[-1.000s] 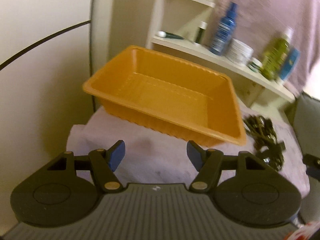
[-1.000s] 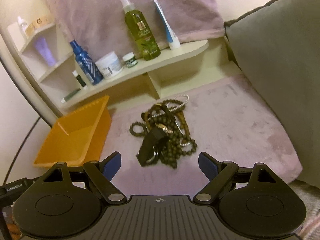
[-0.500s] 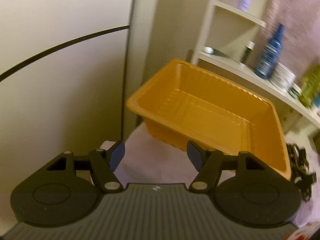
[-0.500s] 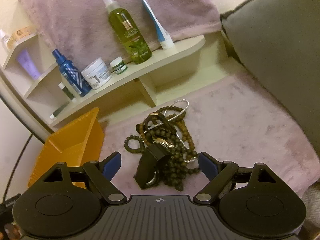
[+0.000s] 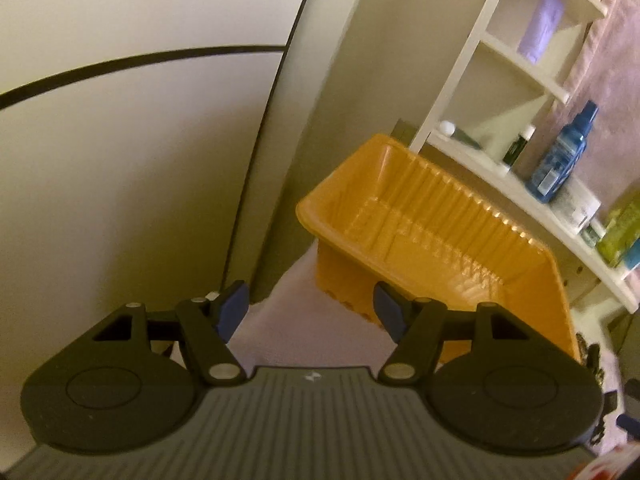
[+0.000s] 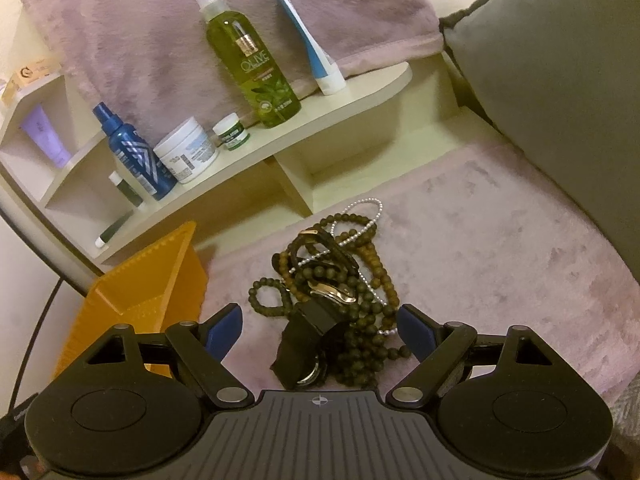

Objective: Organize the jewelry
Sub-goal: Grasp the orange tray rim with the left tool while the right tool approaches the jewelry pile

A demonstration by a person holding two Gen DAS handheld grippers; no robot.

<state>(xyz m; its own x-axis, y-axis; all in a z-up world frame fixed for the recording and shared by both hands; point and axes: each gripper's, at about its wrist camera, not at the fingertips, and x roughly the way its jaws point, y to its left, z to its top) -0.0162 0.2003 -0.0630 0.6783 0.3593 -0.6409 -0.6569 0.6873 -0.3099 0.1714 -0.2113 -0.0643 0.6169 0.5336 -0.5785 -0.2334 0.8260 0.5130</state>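
Right hand-held gripper [image 6: 319, 330] hangs low over the jewelry pile [image 6: 332, 292], jaws wide apart and holding nothing, apparently lined up for a first pick. Left hand-held gripper [image 5: 308, 306] is likewise wide open and empty, facing the orange tray [image 5: 436, 236], probably to steady it. Jewelry lies near the middle of the pink-covered surface [image 6: 480, 240], just right of the tray: a tangled heap of dark bead strands, a thin pearl-like strand, a black strap and a gold-toned clasp. Tray appears empty.
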